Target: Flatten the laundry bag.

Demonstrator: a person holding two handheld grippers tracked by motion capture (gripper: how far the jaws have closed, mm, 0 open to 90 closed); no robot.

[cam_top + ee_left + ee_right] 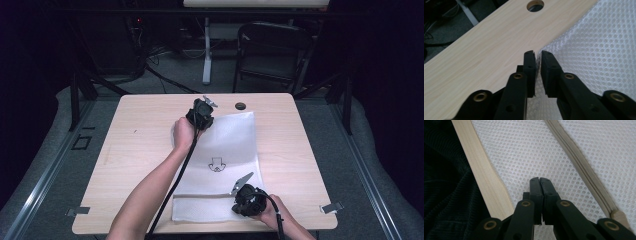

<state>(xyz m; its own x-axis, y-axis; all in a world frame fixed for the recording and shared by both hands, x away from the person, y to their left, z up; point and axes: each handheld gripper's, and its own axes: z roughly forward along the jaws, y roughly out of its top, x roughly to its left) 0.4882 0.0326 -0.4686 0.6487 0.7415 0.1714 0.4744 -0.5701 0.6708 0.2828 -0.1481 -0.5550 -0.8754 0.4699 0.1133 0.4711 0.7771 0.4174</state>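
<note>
Gripping a white mesh laundry bag [225,145] at two places, a person works with a handheld gripper in each hand at a light wooden table [130,150]. Seen from the high view, the bag lies flat across the middle of the tabletop, running from near the far edge down to the near edge, with a small dark printed mark [216,164] near its centre.

At the bag's far left corner, the left gripper [537,53] has its black jaws narrowly parted with the mesh edge standing between them, so thin that it is hard to tell whether the pads press on it. In the left gripper view a round hole [535,5] in the table shows beyond that corner.

Down at the near end, the right gripper [540,179] has its jaws pressed together, apparently pinching the mesh fabric that runs up between them. In the right gripper view the bag's beige zipper [579,162] runs diagonally to the right of the jaws, ending in a pull tab [620,216] at the lower right, while a strip of the table's edge [484,177] and dark ribbed cloth [446,190] lie to the left.

Behind the table stands a dark folding chair [272,50] on a grey floor.
</note>
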